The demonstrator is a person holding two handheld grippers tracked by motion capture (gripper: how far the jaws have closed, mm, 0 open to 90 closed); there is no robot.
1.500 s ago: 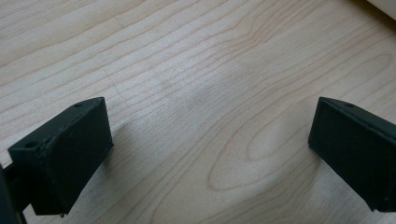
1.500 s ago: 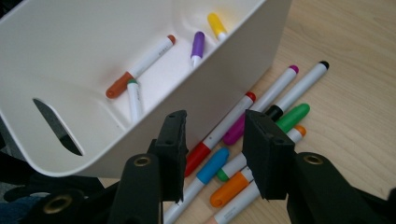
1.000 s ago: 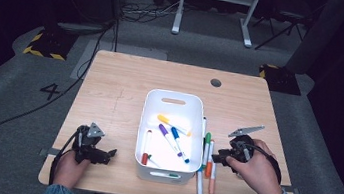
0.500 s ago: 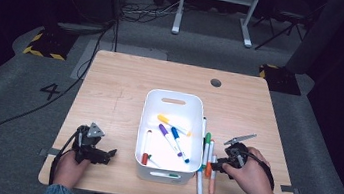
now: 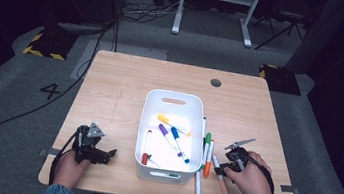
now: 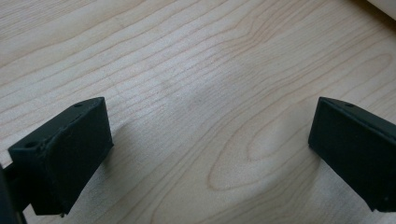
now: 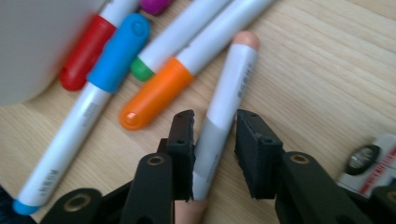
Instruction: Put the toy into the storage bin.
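Note:
A white bin in the middle of the wooden table holds several markers, among them a yellow one and a purple one. More markers lie right of the bin: green, orange, blue and peach. My right gripper is low over the peach marker. Its jaws have just been closing and straddle the marker's barrel. The left pad is against the barrel and a thin gap shows at the right pad. My left gripper rests open on bare wood, left of the bin.
The orange-capped marker, a blue-capped one and a red cap lie close beside the peach marker, by the bin's corner. A round grommet sits at the table's far right. The near table edge is just behind both hands.
The right hand has come down and slightly left, from above the table onto the markers beside the bin. The left hand has stayed in place.

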